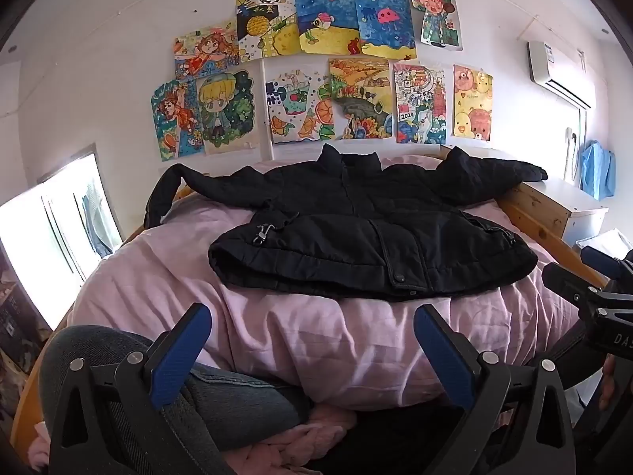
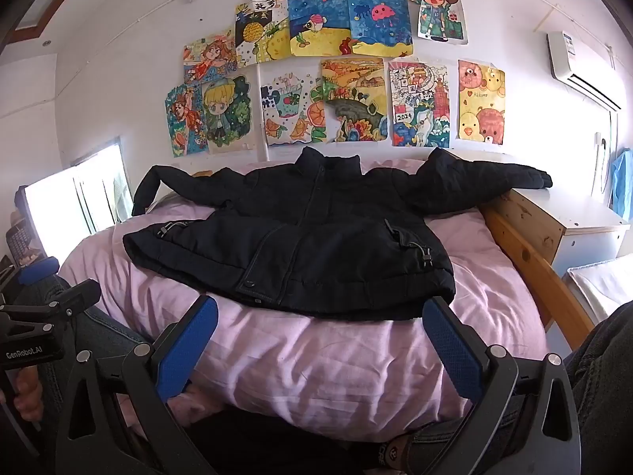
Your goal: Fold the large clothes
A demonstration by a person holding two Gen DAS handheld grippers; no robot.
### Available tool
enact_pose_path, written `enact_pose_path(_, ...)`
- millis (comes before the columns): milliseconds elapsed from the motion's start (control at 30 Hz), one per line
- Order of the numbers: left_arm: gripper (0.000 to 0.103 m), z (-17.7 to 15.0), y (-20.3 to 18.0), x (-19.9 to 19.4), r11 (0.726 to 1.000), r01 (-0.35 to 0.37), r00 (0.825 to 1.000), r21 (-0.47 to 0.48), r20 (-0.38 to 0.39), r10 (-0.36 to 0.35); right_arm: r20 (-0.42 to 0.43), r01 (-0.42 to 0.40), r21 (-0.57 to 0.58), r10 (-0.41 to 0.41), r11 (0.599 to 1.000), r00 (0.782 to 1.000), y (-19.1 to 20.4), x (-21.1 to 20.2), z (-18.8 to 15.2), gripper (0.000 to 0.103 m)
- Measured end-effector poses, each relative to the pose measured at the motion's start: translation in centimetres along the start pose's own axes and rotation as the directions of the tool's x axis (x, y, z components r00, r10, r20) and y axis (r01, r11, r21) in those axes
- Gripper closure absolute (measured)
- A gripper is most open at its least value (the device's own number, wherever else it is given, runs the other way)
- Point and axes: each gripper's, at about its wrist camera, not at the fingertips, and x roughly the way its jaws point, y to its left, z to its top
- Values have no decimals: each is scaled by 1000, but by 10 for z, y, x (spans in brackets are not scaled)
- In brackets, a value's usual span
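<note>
A black padded jacket (image 1: 368,233) is laid flat, front up, across the centre of both views on a pink creased bedsheet (image 1: 308,336), its sleeves spread toward the left and right edges. The left gripper (image 1: 312,350) and the right gripper (image 2: 322,352) are seen at the bottom of their frames, jaws spread wide, nothing between them. Colourful children's drawings (image 1: 328,67) are pinned across the upper wall.

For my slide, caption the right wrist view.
Open right gripper hovers before a black jacket spread flat, sleeves out, on a pink-sheeted bed.
</note>
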Motion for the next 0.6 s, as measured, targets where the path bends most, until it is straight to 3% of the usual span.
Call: enact_pose_path(600,0,0,0,0,1000,-1,1000,1,4,1,1,2,-1,-2,1000,1000,0,-1,0,1)
